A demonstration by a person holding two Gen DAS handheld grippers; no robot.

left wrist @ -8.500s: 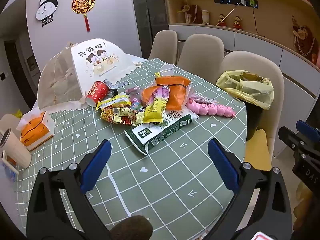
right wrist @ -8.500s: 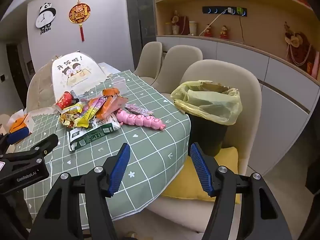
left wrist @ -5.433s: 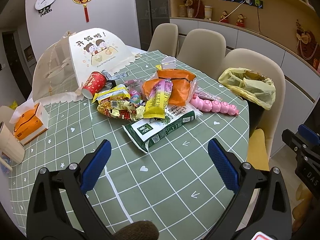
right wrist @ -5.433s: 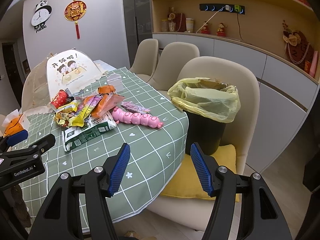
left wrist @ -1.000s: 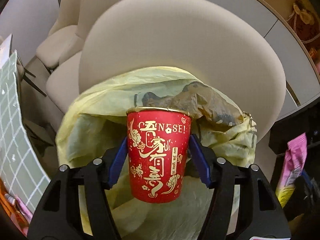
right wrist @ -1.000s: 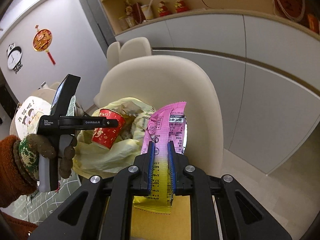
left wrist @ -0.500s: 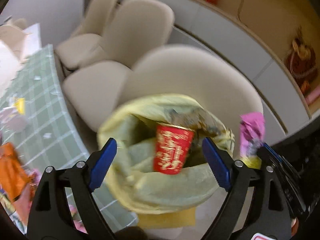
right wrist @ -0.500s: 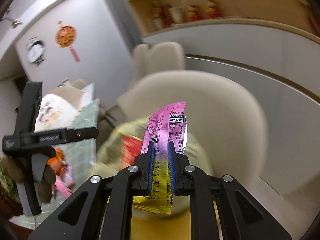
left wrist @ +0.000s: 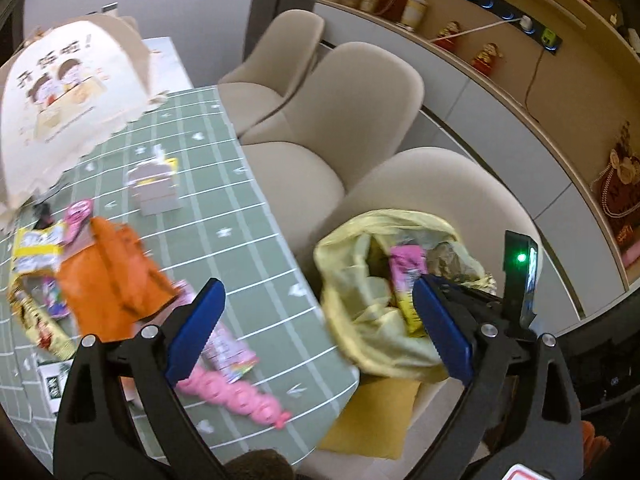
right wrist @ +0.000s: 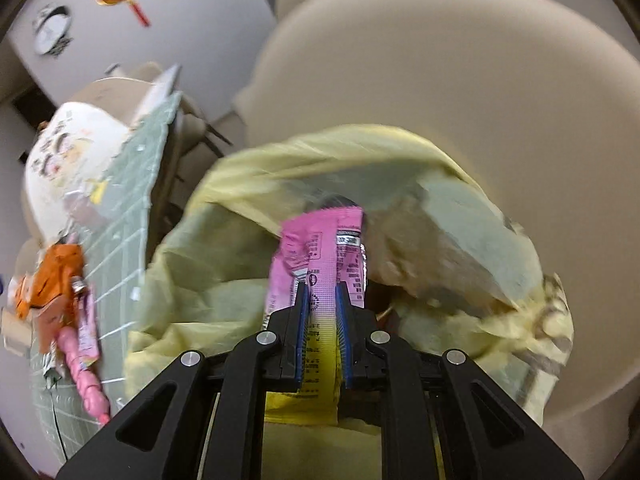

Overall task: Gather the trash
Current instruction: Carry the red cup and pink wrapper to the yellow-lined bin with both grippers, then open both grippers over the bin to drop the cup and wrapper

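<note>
Poking over the yellow bin bag (right wrist: 224, 280), pink wrapper (right wrist: 320, 248) pinched in right claw (right wrist: 322, 312).

- At the bottom centre of the frame our right gripper (right wrist: 322, 312) pinches a pink-and-yellow wrapper (right wrist: 320, 248) between its blue fingers (right wrist: 303, 320).
- The wrapper's pink end stands over the open mouth of the yellow bin bag (right wrist: 208, 280).
- Behind the bag rises a beige chair back (right wrist: 460, 80).
- At the left we see the green checked surface (right wrist: 120, 224) with an orange packet (right wrist: 52, 276) and a pink toy (right wrist: 88, 380).
</note>
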